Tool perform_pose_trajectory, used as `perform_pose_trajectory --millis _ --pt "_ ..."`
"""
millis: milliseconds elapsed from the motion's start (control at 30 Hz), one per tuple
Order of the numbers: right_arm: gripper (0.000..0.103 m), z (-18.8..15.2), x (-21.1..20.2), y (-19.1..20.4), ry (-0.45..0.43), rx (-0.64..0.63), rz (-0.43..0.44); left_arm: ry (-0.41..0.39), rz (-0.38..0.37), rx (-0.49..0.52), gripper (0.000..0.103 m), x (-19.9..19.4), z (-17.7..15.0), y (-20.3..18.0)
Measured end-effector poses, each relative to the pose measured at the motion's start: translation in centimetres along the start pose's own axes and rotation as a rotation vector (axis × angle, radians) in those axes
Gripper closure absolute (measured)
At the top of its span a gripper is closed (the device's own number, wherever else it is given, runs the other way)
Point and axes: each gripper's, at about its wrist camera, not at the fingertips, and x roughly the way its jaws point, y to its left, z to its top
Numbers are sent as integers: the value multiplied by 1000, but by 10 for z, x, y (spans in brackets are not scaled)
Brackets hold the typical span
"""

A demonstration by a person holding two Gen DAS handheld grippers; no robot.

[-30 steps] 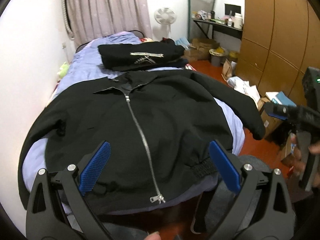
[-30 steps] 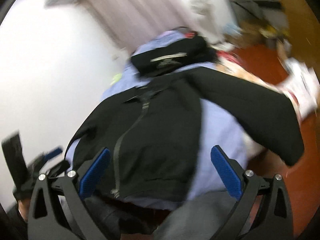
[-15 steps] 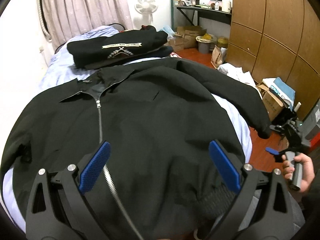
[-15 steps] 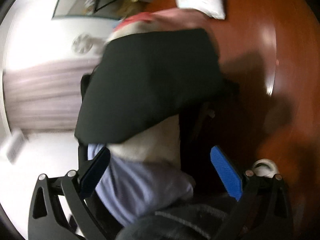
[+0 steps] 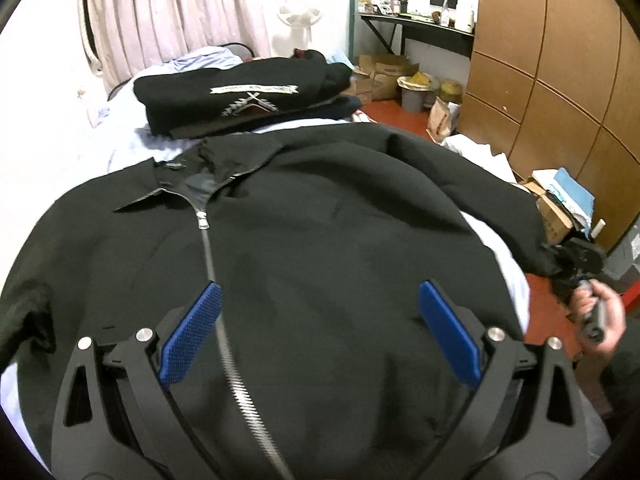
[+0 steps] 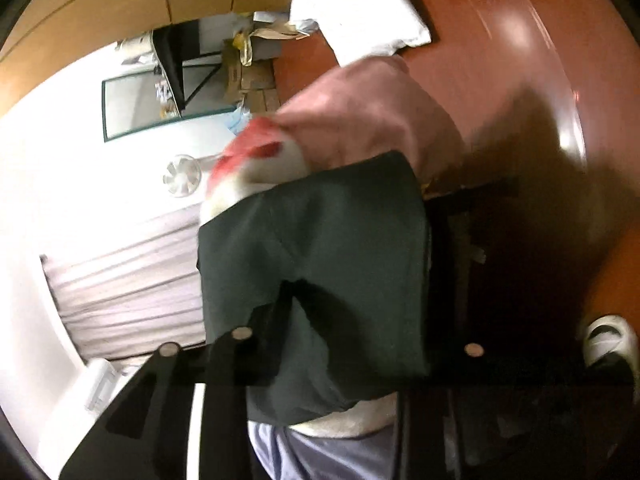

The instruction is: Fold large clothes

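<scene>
A black zip-up jacket [image 5: 320,248] lies spread front-up on the bed, its zipper [image 5: 212,264] running down the middle. My left gripper [image 5: 316,336] is open and empty, hovering low over the jacket's lower front. The jacket's right sleeve [image 5: 500,208] hangs off the bed's right edge. My right gripper [image 5: 580,264] is at that sleeve's cuff. In the right wrist view the jaws stand closed on the sleeve's cuff [image 6: 320,272]; the blue pads are hidden by the fabric.
A stack of folded black clothes [image 5: 240,96] sits further up the bed on the blue sheet [image 5: 120,140]. Cardboard boxes [image 5: 556,208] and papers lie on the red floor by the wooden wardrobe [image 5: 560,60]. A fan [image 5: 298,20] and shelf stand at the back.
My right gripper swung down to the hanging sleeve and shut on its cuff. My left gripper moved forward and lower over the jacket's front.
</scene>
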Motion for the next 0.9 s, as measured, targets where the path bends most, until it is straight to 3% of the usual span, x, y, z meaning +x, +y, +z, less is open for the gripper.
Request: perform_pose_trajectory --millis 33,100,167,200,300,433,533,667,833,900 --pt "92 3 -6 14 -3 -44 -10 -2 3 -1 7 -1 -1 5" --pt "94 11 -17 37 -22 -124 -20 -2 21 -8 9 -3 -3 19" --pt "96 10 -31 83 -39 -248 -43 8 33 -19 20 -5 -6 33" --pt "96 10 -37 110 -43 -318 -49 22 44 -25 21 -6 -9 41" --pt "97 -4 -44 171 -45 -472 -47 44 58 -50 23 -8 -17 64" --pt "98 -44 -41 267 -43 -703 -33 66 63 -102 35 -14 -34 96" --pt "98 -88 -26 335 -13 -856 5 67 80 -128 36 -22 -50 112" --pt "98 -169 -1 433 46 -1049 72 43 119 -159 50 -37 -73 133" --pt "99 -280 39 506 156 -1213 167 43 63 -229 65 -48 -101 154" --pt "99 -332 61 524 217 -1281 197 41 64 -233 65 -53 -107 156"
